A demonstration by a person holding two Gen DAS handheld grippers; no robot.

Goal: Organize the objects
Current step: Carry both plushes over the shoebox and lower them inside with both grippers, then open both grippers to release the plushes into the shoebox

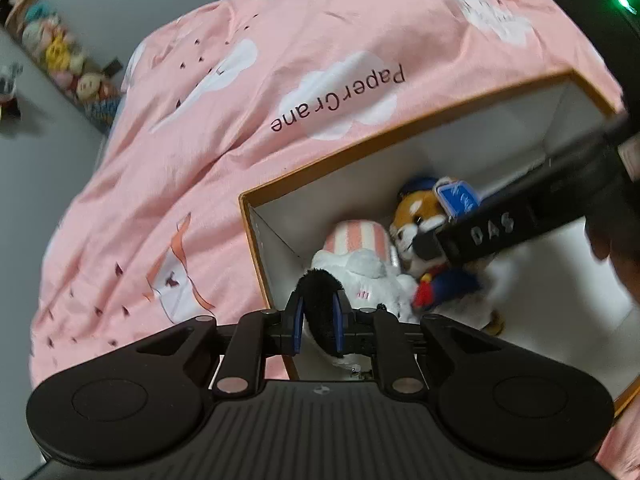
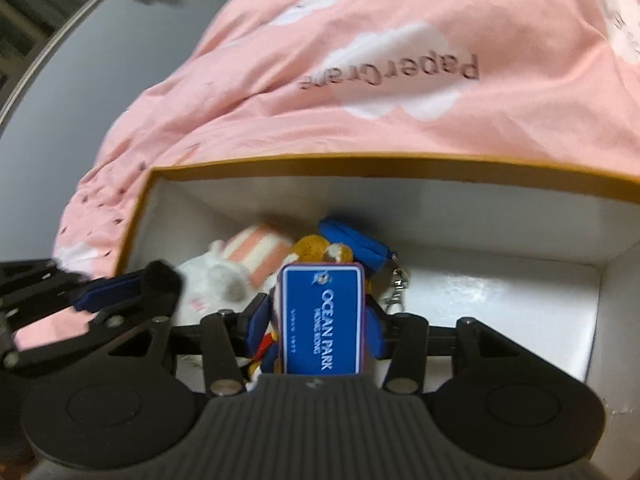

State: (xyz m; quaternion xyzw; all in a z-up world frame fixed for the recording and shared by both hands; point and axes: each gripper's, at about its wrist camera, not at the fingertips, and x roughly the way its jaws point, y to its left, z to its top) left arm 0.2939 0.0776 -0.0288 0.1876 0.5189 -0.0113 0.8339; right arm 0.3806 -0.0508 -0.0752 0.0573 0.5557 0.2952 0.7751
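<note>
A white box with an orange rim (image 1: pixel 400 128) (image 2: pixel 360 160) lies on a pink bedspread. My left gripper (image 1: pixel 318 312) is shut on the black fluffy part of a white plush toy (image 1: pixel 360 268) with a pink striped hat and holds it at the box's near left corner; the toy also shows in the right wrist view (image 2: pixel 224 276). My right gripper (image 2: pixel 316 320) is shut on a brown fox plush (image 1: pixel 420 220) (image 2: pixel 316 248) in blue clothes with a blue "Ocean Park" tag (image 2: pixel 320 316), held inside the box beside the white toy.
The pink "PaperCrane" bedspread (image 1: pixel 240 120) (image 2: pixel 360 60) surrounds the box. A row of small plush toys (image 1: pixel 52 52) lines a shelf at the far left. A metal clasp (image 2: pixel 396 284) hangs from the fox plush. The box floor (image 2: pixel 500 312) is white at the right.
</note>
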